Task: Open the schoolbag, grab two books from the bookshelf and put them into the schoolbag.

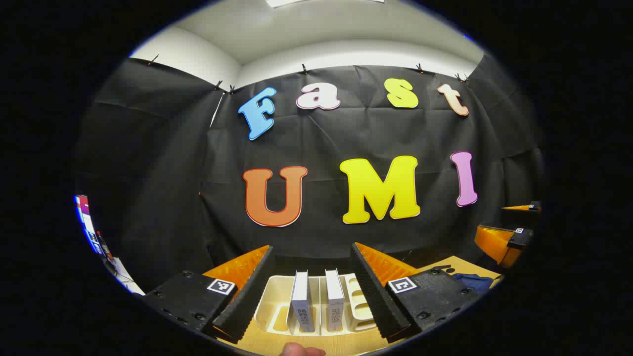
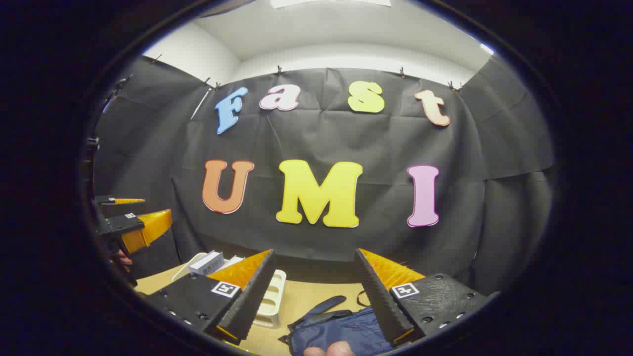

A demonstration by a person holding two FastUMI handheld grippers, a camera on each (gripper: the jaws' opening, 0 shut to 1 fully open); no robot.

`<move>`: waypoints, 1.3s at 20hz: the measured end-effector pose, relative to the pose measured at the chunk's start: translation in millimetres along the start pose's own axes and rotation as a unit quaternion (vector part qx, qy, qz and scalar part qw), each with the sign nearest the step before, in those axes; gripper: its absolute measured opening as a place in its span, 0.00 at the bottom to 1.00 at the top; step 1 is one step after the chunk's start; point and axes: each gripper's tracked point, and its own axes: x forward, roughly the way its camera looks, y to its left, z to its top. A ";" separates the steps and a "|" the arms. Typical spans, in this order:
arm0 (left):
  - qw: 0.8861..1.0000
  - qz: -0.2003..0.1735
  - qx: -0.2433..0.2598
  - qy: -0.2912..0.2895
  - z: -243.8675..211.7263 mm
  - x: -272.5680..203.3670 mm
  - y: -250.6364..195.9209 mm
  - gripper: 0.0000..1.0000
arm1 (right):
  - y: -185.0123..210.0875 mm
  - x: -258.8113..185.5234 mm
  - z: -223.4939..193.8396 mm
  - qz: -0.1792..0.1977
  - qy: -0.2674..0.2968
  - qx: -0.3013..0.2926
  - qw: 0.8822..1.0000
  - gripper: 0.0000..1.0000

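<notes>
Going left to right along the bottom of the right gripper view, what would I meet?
The other tongs at the far left → a book → the white bookshelf → the blue schoolbag.

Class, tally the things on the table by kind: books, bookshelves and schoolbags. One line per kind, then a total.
Books: 2
Bookshelf: 1
Schoolbag: 1
Total: 4

Two white books upright in a cream bookshelf (slotted), navy schoolbag flat beside it
</notes>
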 end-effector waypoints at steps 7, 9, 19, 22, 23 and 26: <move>1.000 -0.008 0.004 0.004 4.1 3.7 0.0 0.96 | 1.1 2.7 0.6 -0.004 -0.002 0.007 1.000 0.95; 1.000 -0.008 0.005 0.005 2.6 5.2 1.3 0.96 | 1.7 3.6 -0.8 -0.006 0.001 0.009 1.000 0.95; 1.000 -0.007 -0.006 0.015 -0.7 9.8 5.4 0.96 | 0.2 7.5 -43.0 -0.005 0.049 0.012 0.999 0.95; 1.000 -0.007 -0.007 0.015 -0.2 10.1 5.0 0.96 | 2.2 7.5 -78.1 0.006 0.078 0.000 0.997 0.98; 1.000 -0.006 -0.005 0.014 0.8 9.3 5.3 0.96 | 3.1 6.6 -95.7 0.010 0.093 -0.008 0.996 0.97; 1.000 -0.004 -0.002 0.010 5.4 6.9 6.2 0.96 | 6.9 3.3 -135.9 0.020 0.133 -0.015 0.991 0.98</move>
